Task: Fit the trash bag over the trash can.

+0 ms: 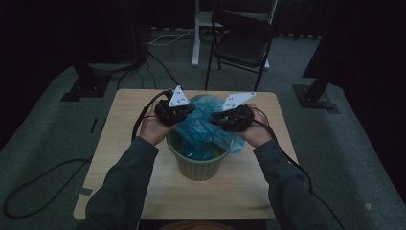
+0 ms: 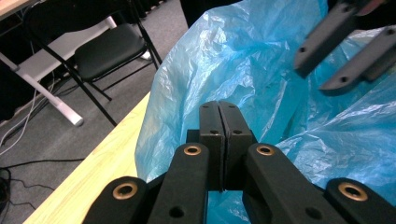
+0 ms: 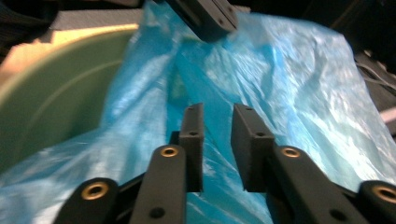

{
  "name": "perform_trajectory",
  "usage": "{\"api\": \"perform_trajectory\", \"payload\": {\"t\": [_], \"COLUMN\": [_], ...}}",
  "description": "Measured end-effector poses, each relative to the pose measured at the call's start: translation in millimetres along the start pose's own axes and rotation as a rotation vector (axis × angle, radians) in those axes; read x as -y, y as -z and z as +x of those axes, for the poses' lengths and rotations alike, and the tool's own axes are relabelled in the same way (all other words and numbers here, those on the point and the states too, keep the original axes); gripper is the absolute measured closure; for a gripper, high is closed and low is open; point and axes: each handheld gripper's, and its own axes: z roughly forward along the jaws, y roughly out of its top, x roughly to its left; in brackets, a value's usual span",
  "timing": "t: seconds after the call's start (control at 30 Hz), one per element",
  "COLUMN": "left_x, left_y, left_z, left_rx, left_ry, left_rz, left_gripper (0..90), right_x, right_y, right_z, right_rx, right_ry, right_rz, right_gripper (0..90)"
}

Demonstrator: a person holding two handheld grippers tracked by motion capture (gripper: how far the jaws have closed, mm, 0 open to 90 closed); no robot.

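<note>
A crinkled blue plastic bag [image 1: 207, 128] drapes over and into a green ribbed bin [image 1: 198, 168] on the wooden table [image 1: 124, 143]. My left gripper [image 1: 189, 111] is at the bag's left top edge. In the left gripper view the left gripper [image 2: 219, 105] has its jaws pressed together on a thin fold of the bag [image 2: 243, 60]. My right gripper [image 1: 216, 120] hovers at the bag's right side. In the right gripper view it [image 3: 218, 109] stands open, jaws either side of a bag [image 3: 299, 79] fold, with the bin's wall [image 3: 56, 84] at the left.
A black folding chair [image 1: 242, 43] and a white desk leg [image 1: 195, 38] stand beyond the table's far edge. Cables lie on the grey floor at the left. Black stand bases sit at both far corners.
</note>
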Motion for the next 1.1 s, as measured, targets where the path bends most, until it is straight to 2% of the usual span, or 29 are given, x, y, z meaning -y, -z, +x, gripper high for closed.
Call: {"api": "perform_trajectory", "payload": {"t": [0.17, 0.23, 0.3, 0.37, 0.47, 0.53, 0.83, 0.9, 1.0, 1.1], "left_x": [0.0, -0.1, -0.4, -0.5, 0.6, 4.1, 30.7, 33.7, 42.6, 49.5], "left_y": [0.8, 0.6, 0.5, 0.5, 1.0, 1.6, 6.8, 8.1, 10.0, 7.7], "left_z": [-0.2, -0.4, -0.6, -0.8, -1.0, 0.5, 18.7, 21.8, 30.6, 36.3], "left_rx": [0.005, 0.010, 0.012, 0.017, 0.014, 0.006, -0.039, -0.050, -0.074, -0.080], "left_ry": [0.000, 0.001, 0.001, 0.002, 0.007, 0.015, 0.112, 0.122, 0.161, 0.181], "left_rz": [-0.005, -0.008, -0.010, -0.014, -0.018, -0.023, -0.012, -0.009, -0.002, 0.017], "left_gripper": [89.2, 89.2, 89.2, 89.2, 89.2, 89.2, 89.2, 89.2, 89.2, 89.2], "right_x": [0.5, 0.2, -0.5, -1.5, -3.3, -3.2, 7.8, 9.4, 16.0, 21.4], "right_y": [-4.1, -6.1, -10.1, -15.0, -19.8, -20.9, -11.1, -10.3, -7.5, -8.1], "right_z": [-6.8, -8.8, -10.8, -9.7, -9.1, -11.2, -30.6, -32.6, -40.2, -43.9], "right_rx": [0.035, 0.028, -0.001, 0.005, 0.014, 0.031, 0.131, 0.139, 0.169, 0.185], "right_ry": [-0.034, -0.041, -0.056, -0.047, -0.043, -0.054, -0.140, -0.155, -0.198, -0.212], "right_rz": [0.016, 0.015, 0.030, 0.041, 0.055, 0.069, 0.087, 0.090, 0.097, 0.118], "right_gripper": [59.4, 55.9, 57.6, 59.7, 80.1, 88.3, 90.0, 90.0, 90.0, 90.0]}}
